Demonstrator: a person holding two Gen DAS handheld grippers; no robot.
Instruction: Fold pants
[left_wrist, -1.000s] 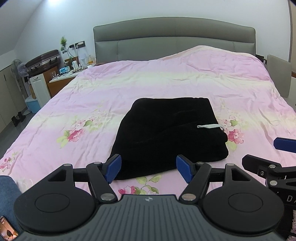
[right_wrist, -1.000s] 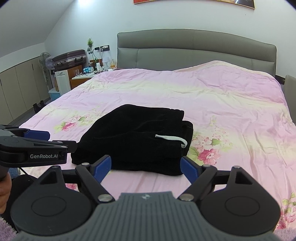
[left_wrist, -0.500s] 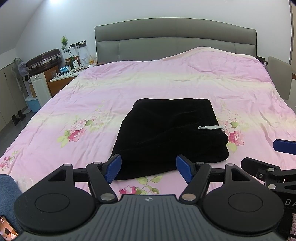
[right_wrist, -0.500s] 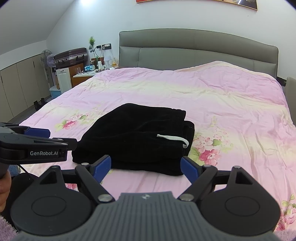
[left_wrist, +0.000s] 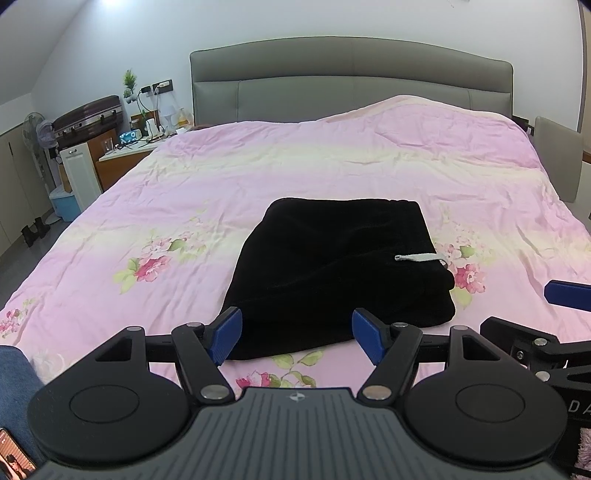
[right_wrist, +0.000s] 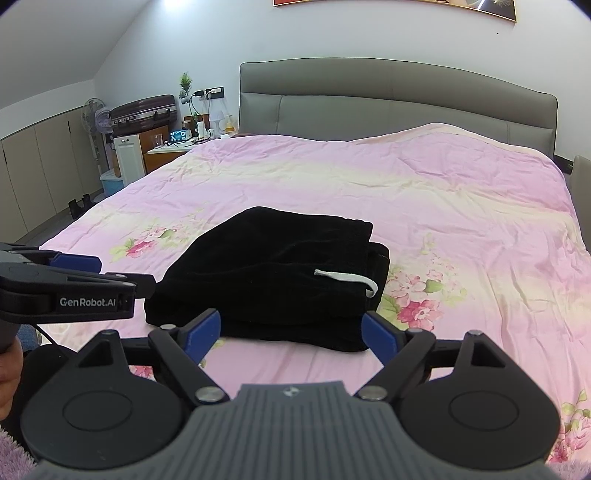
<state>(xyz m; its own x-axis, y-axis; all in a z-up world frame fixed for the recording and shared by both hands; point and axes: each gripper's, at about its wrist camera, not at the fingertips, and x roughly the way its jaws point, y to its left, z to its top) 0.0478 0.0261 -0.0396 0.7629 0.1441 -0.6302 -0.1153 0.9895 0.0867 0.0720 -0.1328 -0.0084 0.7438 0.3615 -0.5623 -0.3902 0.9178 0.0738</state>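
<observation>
Black pants (left_wrist: 332, 266) lie folded in a compact stack near the foot of the pink floral bed (left_wrist: 258, 173), also in the right wrist view (right_wrist: 273, 280). A white drawstring (left_wrist: 419, 257) lies on their right side (right_wrist: 347, 278). My left gripper (left_wrist: 297, 336) is open and empty, just short of the pants' near edge. My right gripper (right_wrist: 291, 334) is open and empty, also just short of the near edge. The left gripper also shows at the left of the right wrist view (right_wrist: 74, 284).
A grey headboard (left_wrist: 351, 81) stands at the far end. A nightstand with small items (left_wrist: 133, 147), a suitcase (left_wrist: 88, 114) and a fan (left_wrist: 37, 129) stand left of the bed. A grey chair (left_wrist: 557, 158) is at the right.
Both grippers have drawn back and risen slightly from the pants. The pants have not moved.
</observation>
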